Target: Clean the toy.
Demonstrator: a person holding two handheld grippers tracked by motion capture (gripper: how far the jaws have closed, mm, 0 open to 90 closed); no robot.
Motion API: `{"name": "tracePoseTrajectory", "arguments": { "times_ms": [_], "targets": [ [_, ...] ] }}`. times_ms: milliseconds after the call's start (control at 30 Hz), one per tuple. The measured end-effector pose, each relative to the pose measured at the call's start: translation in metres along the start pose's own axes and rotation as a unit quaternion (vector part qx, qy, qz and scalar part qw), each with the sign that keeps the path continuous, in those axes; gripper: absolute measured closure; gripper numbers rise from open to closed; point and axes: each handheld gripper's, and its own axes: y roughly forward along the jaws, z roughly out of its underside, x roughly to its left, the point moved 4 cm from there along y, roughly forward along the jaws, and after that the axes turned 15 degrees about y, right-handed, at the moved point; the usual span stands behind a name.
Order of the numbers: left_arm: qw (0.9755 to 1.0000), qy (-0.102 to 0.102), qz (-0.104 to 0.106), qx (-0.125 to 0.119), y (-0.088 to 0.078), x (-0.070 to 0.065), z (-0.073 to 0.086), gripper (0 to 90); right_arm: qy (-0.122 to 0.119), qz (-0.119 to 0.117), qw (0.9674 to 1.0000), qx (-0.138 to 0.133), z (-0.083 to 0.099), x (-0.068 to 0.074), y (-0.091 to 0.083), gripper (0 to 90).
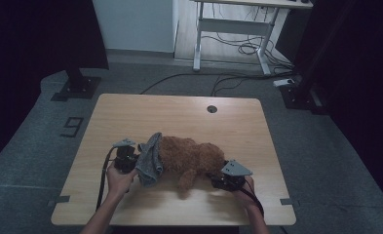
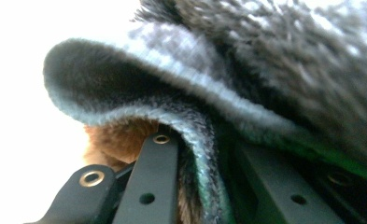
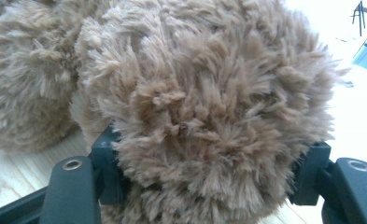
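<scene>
A brown plush toy (image 1: 194, 156) lies across the near middle of the wooden table (image 1: 179, 112). A grey knit cloth (image 1: 150, 158) hangs over its left end. My left gripper (image 1: 133, 162) is shut on that cloth. In the left gripper view the grey knit (image 2: 195, 60) folds over the black jaws, with brown fur (image 2: 116, 140) underneath. My right gripper (image 1: 217, 179) sits at the toy's right end. In the right gripper view a round furry part of the toy (image 3: 209, 107) lies between the wide-set jaws of the right gripper (image 3: 209, 168), and the fur brushes both pads without looking squeezed.
A round cable hole (image 1: 212, 108) is set near the table's far edge. Beyond the table stand a white desk frame (image 1: 238, 29) and floor cables (image 1: 247, 48). A black stand base (image 1: 77, 87) is at the far left.
</scene>
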Motion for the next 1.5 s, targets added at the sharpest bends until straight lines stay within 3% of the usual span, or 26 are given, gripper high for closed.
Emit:
{"name": "tracePoseTrajectory", "arguments": {
  "times_ms": [33,67,100,133,167,200,267,300,333,400,433,467,567,633,767,867,1000,1100,1133,1167,1200,1233,1267,1300,1333,1500],
  "targets": [
    [0.9996,0.014,-0.007,-0.024,-0.014,-0.005,-0.015,82.4,0.002,0.001,1.0000,-0.002,-0.001,0.001,-0.001,31.4],
    [0.9996,0.014,-0.007,-0.024,-0.014,-0.005,-0.015,82.3,0.002,0.001,1.0000,-0.002,-0.001,0.001,-0.001,31.4],
    [0.9986,0.038,-0.008,-0.035,-0.021,-0.019,-0.032,82.2,0.004,0.003,1.0000,-0.002,-0.001,0.001,0.000,31.4],
    [0.9986,0.038,-0.008,-0.035,-0.021,-0.019,-0.032,82.2,0.004,0.004,1.0000,-0.002,-0.001,0.001,0.000,31.4],
    [0.9971,0.062,0.002,-0.042,-0.021,-0.036,-0.050,82.2,0.005,0.005,1.0000,-0.002,-0.001,0.002,0.000,31.5],
    [0.9971,0.062,0.002,-0.042,-0.021,-0.036,-0.050,82.2,0.005,0.005,1.0000,-0.002,-0.001,0.002,0.000,31.5],
    [0.9952,0.087,0.016,-0.042,-0.013,-0.054,-0.065,82.2,0.008,0.007,0.9999,-0.001,-0.001,0.001,0.000,31.9],
    [0.9935,0.104,0.031,-0.035,0.002,-0.071,-0.077,82.1,0.013,0.008,0.9999,0.002,-0.001,0.001,-0.001,32.1],
    [0.9935,0.104,0.031,-0.035,0.002,-0.071,-0.077,82.0,0.013,0.008,0.9999,0.002,-0.001,0.001,-0.001,32.1],
    [0.9923,0.116,0.039,-0.020,0.022,-0.084,-0.085,82.0,0.017,0.008,0.9998,0.002,-0.001,0.001,0.000,32.2],
    [0.9918,0.117,0.050,-0.005,0.045,-0.094,-0.090,82.0,0.018,0.008,0.9998,0.002,-0.001,0.001,0.000,32.2],
    [0.9918,0.117,0.050,-0.005,0.045,-0.094,-0.090,82.1,0.018,0.008,0.9998,0.002,-0.001,0.001,0.000,32.2],
    [0.9902,0.117,0.073,0.019,0.086,-0.113,-0.094,82.1,0.020,0.009,0.9998,0.001,-0.001,0.001,0.000,32.3],
    [0.9896,0.119,0.078,0.024,0.095,-0.118,-0.094,82.0,0.020,0.009,0.9997,0.001,-0.001,0.001,0.000,32.3],
    [0.9855,0.132,0.088,0.061,0.133,-0.137,-0.087,81.8,0.025,0.011,0.9996,0.003,0.000,0.001,0.000,32.4],
    [0.9846,0.136,0.081,0.075,0.143,-0.139,-0.081,82.0,0.029,0.012,0.9995,0.005,0.000,0.001,0.000,32.7],
    [0.9862,0.136,0.062,0.072,0.138,-0.134,-0.077,82.5,0.031,0.019,0.9993,0.008,0.003,-0.001,0.000,33.8],
    [0.9887,0.136,0.022,0.059,0.117,-0.115,-0.081,82.4,0.029,0.021,0.9993,0.008,0.004,-0.002,-0.001,33.9],
    [0.9887,0.136,0.022,0.059,0.117,-0.115,-0.081,82.4,0.029,0.021,0.9993,0.008,0.004,-0.002,-0.001,33.9],
    [0.9894,0.133,0.004,0.058,0.104,-0.102,-0.082,82.4,0.030,0.021,0.9993,0.009,0.004,-0.002,-0.001,33.9],
    [0.9894,0.133,0.004,0.058,0.104,-0.102,-0.082,82.3,0.030,0.021,0.9993,0.009,0.004,-0.002,-0.001,33.9],
    [0.9908,0.123,-0.008,0.055,0.091,-0.087,-0.080,82.3,0.031,0.021,0.9993,0.009,0.005,-0.003,-0.002,33.9],
    [0.9908,0.123,-0.008,0.055,0.091,-0.087,-0.080,82.3,0.030,0.020,0.9993,0.009,0.005,-0.003,-0.002,33.9],
    [0.9917,0.116,-0.019,0.051,0.077,-0.073,-0.078,82.3,0.030,0.020,0.9993,0.010,0.006,-0.003,-0.002,33.9],
    [0.9917,0.116,-0.019,0.051,0.077,-0.073,-0.078,82.3,0.030,0.020,0.9993,0.010,0.006,-0.003,-0.002,33.9],
    [0.9941,0.099,-0.031,0.033,0.038,-0.045,-0.067,82.4,0.030,0.017,0.9993,0.009,0.005,-0.003,-0.003,33.8]
  ]
}}
